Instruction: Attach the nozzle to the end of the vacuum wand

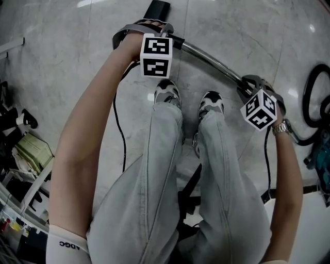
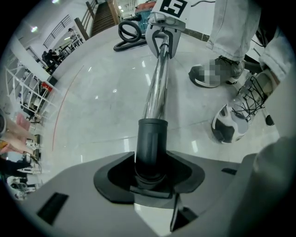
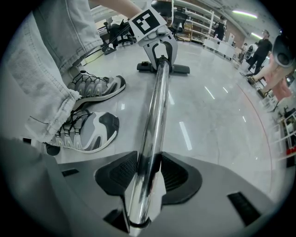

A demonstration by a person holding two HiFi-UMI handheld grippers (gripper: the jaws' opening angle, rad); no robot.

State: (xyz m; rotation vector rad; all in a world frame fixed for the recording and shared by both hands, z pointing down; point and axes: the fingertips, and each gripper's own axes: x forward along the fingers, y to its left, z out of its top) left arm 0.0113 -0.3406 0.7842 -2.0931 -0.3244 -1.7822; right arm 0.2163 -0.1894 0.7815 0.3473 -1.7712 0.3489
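The chrome vacuum wand [image 1: 211, 61] lies slanted across the floor in front of the person's feet. My left gripper [image 1: 154, 32] is at its far end, shut on the nozzle's dark grey neck [image 2: 151, 143], which sleeves over the wand [image 2: 156, 88]. The black nozzle head [image 1: 157, 9] pokes out beyond that gripper and rests flat on the floor [image 3: 178, 69]. My right gripper [image 1: 252, 82] is shut on the wand [image 3: 155, 115] at its other end, with the tube running between both pads. Both grippers point steeply down.
The person's two shoes [image 1: 188, 103] stand just behind the wand. A black hose [image 1: 314, 98] coils on the floor at the right. A thin cable [image 1: 119, 129] trails at the left, and shelves with clutter [image 1: 20, 149] fill the left edge. People stand far off [image 3: 263, 46].
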